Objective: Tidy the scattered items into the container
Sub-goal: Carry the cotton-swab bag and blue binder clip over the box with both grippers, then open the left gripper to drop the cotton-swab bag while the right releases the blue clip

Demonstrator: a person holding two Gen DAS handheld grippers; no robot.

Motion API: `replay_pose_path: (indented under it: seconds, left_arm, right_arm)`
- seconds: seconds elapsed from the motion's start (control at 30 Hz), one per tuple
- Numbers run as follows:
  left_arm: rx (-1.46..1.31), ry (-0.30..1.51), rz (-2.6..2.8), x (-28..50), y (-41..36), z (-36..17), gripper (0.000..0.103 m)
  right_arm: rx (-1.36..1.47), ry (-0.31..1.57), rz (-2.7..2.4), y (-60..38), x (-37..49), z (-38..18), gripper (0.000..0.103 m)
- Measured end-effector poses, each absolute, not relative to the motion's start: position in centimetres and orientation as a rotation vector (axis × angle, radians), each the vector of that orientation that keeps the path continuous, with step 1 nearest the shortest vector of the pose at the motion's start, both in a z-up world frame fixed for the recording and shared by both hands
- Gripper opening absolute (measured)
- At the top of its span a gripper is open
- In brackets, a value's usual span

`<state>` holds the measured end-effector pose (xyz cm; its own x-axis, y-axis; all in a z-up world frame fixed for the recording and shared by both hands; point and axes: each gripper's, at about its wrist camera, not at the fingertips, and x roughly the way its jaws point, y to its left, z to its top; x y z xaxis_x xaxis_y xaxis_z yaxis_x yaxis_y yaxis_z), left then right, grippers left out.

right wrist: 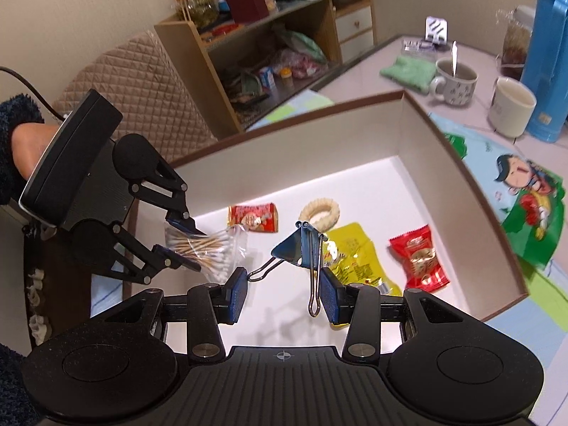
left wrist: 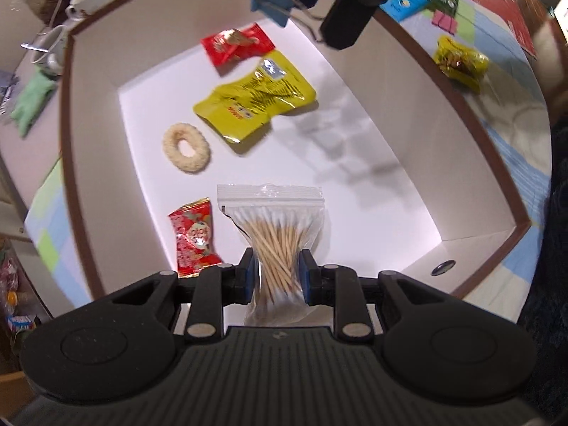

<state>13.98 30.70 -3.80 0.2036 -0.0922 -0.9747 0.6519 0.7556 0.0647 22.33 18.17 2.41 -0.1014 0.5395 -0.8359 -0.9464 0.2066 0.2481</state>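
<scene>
Left wrist view: both grippers over the white cardboard box with brown rim [left wrist: 67,113], each with something.

Left gripper [left wrist: 276,277] pinched tight on clear zip bag of cotton swabs [left wrist: 275,227], hanging above box floor near 6 o'clock. Right gripper [right wrist: 282,289] spread wide, blue metal binder clip [right wrist: 296,246] between the pads, apparently dropping free. Already inside: yellow foil pouch [left wrist: 255,103] at centre, red snack packets, pale ring-shaped cracker [left wrist: 186,147]. Yellow candy wrapper [left wrist: 459,60] outside at 2 o'clock. Best bet: lower swabs over bare floor, ease open gently.
</scene>
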Motion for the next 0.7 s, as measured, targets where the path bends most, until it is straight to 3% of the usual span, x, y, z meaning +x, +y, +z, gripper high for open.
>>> replay_pose_path:
  seconds: [0.1,0.13,0.17,0.23,0.7]
  left_arm:
    - [0.521,1.29,-0.594,14.4,30.3,-4.6,0.031]
    - [0.515,1.296,-0.601,14.4,30.1,-4.8,0.048]
    - [0.514,1.297,-0.609,14.5,29.9,-5.0,0.058]
    - [0.514,1.295,-0.624,14.5,29.5,-5.3,0.065]
    - [0.535,1.304,-0.571,14.7,30.2,-5.6,0.067]
  right_arm:
    - [-0.521,1.064,1.339,18.5,22.7,1.3,0.043]
    - [-0.524,1.073,1.336,18.6,22.8,1.0,0.043]
    - [-0.526,1.083,1.333,18.6,22.9,0.7,0.043]
    - [-0.532,1.101,1.329,18.6,23.1,0.1,0.043]
    - [-0.617,1.21,1.335,19.8,20.5,-4.1,0.043]
